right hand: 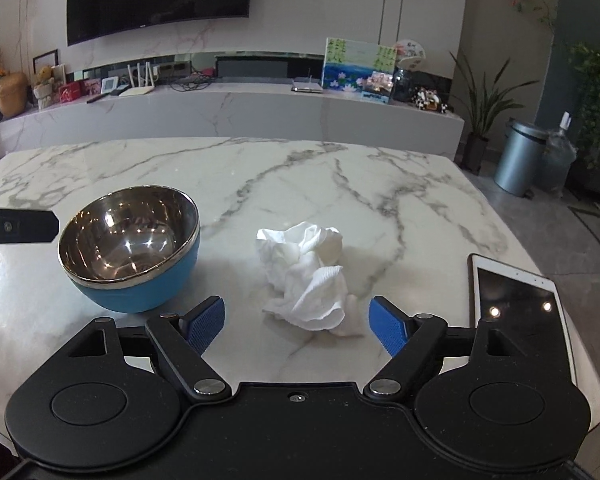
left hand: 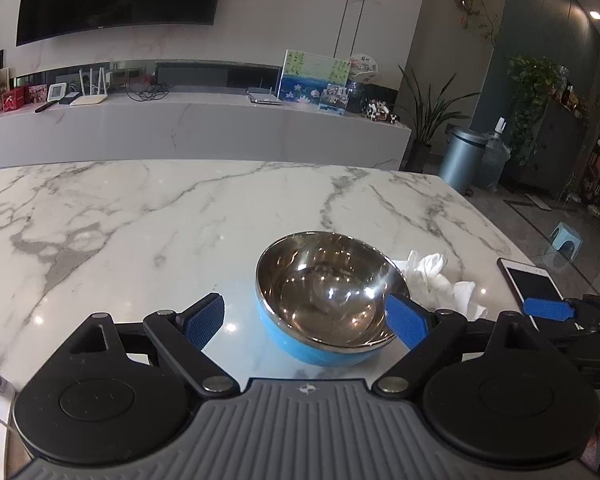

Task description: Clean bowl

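Note:
A bowl (left hand: 324, 296) (right hand: 130, 244), steel inside and blue outside, rests on the marble table (left hand: 140, 220) (right hand: 300, 176). My left gripper (left hand: 305, 322) is open around its near side. The left pad stands clear of the bowl, and the right pad sits close against the rim. In the right wrist view one black finger of the left gripper (right hand: 20, 226) shows to the left of the bowl, apart from it. A crumpled white tissue (right hand: 308, 272) (left hand: 440, 280) lies to the right of the bowl. My right gripper (right hand: 298, 322) is open with the tissue's near edge between its blue pads, untouched.
A white phone (right hand: 520, 308) (left hand: 534, 284) lies face up near the table's right edge. Beyond the table stand a long marble sideboard (right hand: 228, 116) with small items, a grey bin (right hand: 518, 156) and plants on the right.

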